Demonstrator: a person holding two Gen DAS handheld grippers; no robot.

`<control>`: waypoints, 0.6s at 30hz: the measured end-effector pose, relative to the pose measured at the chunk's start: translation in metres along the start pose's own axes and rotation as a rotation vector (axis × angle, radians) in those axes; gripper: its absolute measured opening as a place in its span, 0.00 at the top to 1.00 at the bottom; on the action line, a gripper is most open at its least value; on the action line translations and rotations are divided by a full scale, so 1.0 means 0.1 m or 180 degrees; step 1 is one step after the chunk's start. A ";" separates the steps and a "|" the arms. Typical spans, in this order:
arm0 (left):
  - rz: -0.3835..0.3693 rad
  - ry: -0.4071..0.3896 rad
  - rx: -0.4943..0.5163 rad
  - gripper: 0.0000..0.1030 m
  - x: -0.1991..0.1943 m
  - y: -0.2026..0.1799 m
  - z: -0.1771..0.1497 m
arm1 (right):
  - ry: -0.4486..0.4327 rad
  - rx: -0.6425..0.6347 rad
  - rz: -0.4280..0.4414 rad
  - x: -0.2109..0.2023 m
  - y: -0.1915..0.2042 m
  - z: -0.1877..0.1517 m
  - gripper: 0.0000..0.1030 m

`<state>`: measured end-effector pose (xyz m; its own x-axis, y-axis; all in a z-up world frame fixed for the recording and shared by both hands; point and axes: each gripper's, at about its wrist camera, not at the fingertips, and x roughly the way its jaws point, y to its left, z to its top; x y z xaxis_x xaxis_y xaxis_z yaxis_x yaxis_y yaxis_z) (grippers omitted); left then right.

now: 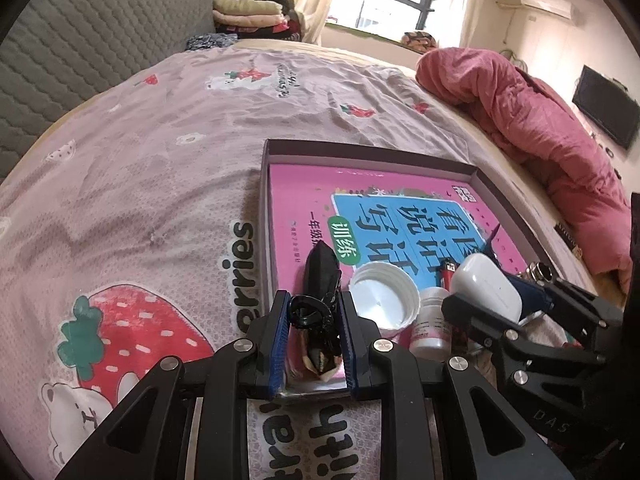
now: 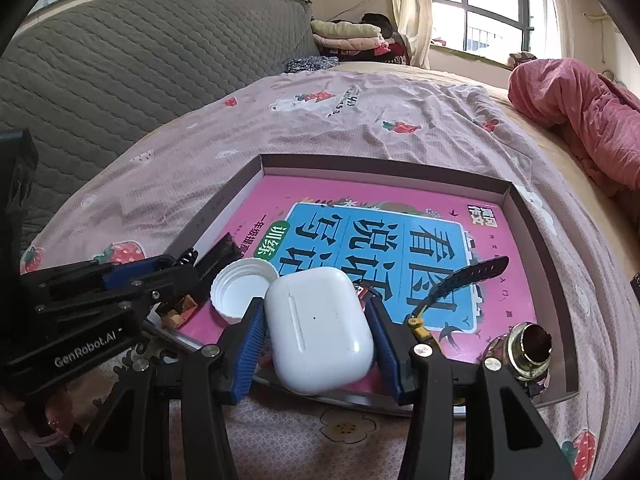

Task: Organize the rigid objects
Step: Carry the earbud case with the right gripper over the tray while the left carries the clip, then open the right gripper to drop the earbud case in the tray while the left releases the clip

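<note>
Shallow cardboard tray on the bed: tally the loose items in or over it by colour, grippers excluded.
White: 3, ribbed plastic cap, earbud case, small pill bottle
Black: 2, key pouch with clip, perforated watch strap
Red: 1, lighter
Pink: 1, workbook lining the tray
Metal: 1, brass threaded fitting
Total: 8

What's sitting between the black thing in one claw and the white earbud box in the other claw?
A white bottle cap, lying open side up on the pink book, sits between the black pouch and the white earbud case. The right wrist view shows it best.
</note>
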<state>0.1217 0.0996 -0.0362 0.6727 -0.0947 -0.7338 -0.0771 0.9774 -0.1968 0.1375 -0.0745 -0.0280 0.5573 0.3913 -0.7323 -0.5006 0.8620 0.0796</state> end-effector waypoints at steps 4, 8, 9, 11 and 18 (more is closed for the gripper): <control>-0.0014 -0.0003 -0.0036 0.77 0.00 0.02 0.00 | 0.0000 0.0012 -0.0027 0.02 0.01 -0.01 0.51; -0.0005 -0.0004 -0.0016 0.77 0.00 0.02 0.01 | -0.0023 -0.0053 -0.0141 0.02 0.02 -0.01 0.51; -0.0024 -0.0003 -0.0021 0.77 0.00 0.02 0.01 | -0.0025 -0.0058 -0.0144 0.01 0.02 -0.01 0.51; -0.0063 0.0004 -0.0016 0.77 -0.01 0.01 0.00 | -0.0015 -0.0036 -0.0128 0.01 0.01 -0.01 0.51; -0.0168 0.0039 0.0127 0.77 -0.04 -0.11 -0.03 | 0.0005 -0.0026 -0.0135 0.00 -0.01 -0.02 0.51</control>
<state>0.1176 0.0882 -0.0332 0.6659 -0.1484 -0.7311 -0.0122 0.9777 -0.2096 0.1366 -0.0765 -0.0292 0.5771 0.3540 -0.7360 -0.4820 0.8751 0.0429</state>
